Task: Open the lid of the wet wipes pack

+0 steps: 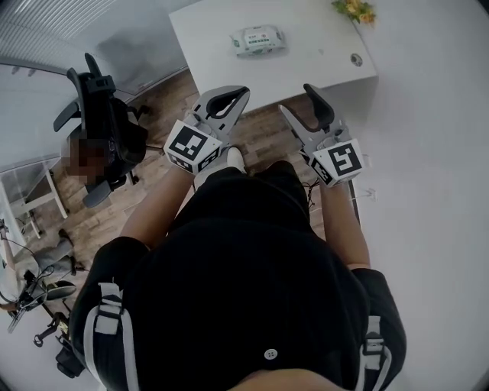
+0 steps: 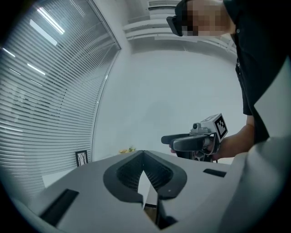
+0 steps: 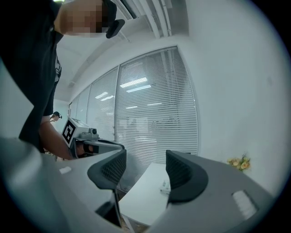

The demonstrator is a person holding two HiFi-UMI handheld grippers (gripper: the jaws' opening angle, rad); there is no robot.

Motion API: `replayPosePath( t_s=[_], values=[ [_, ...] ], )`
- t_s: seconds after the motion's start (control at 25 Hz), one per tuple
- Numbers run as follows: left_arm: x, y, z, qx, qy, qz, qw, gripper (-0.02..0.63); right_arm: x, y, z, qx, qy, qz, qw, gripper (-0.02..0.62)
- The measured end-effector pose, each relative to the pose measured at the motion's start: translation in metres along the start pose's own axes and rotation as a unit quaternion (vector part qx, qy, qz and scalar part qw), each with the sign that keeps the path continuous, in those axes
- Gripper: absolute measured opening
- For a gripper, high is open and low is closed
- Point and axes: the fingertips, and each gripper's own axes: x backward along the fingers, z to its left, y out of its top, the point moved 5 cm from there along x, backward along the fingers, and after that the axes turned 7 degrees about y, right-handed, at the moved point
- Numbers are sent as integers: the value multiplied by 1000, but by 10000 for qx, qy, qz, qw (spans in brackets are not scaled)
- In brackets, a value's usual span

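The wet wipes pack (image 1: 258, 40), white and green, lies flat on the white table (image 1: 306, 53) toward its far side; its lid looks closed. It also shows small between the right jaws as the pack (image 3: 165, 185). Both grippers are held in the air in front of the table, well short of the pack. My left gripper (image 1: 243, 93) is shut, its pads meeting at the tip with nothing between them (image 2: 143, 154). My right gripper (image 1: 296, 99) is open and empty, jaws wide apart (image 3: 145, 164).
A small bunch of yellow flowers (image 1: 354, 9) stands at the table's far right corner, and a small round object (image 1: 356, 59) lies near the right edge. A black office chair (image 1: 103, 130) stands on the wooden floor to the left. A white wall runs along the right.
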Motion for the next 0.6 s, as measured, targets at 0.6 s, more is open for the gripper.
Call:
replayPosePath(
  t_s=[0.6],
  values=[
    [-102,10,36,84,959,54,9953,8,-32,-5,-142,-9,734,77,9973,281]
  ],
)
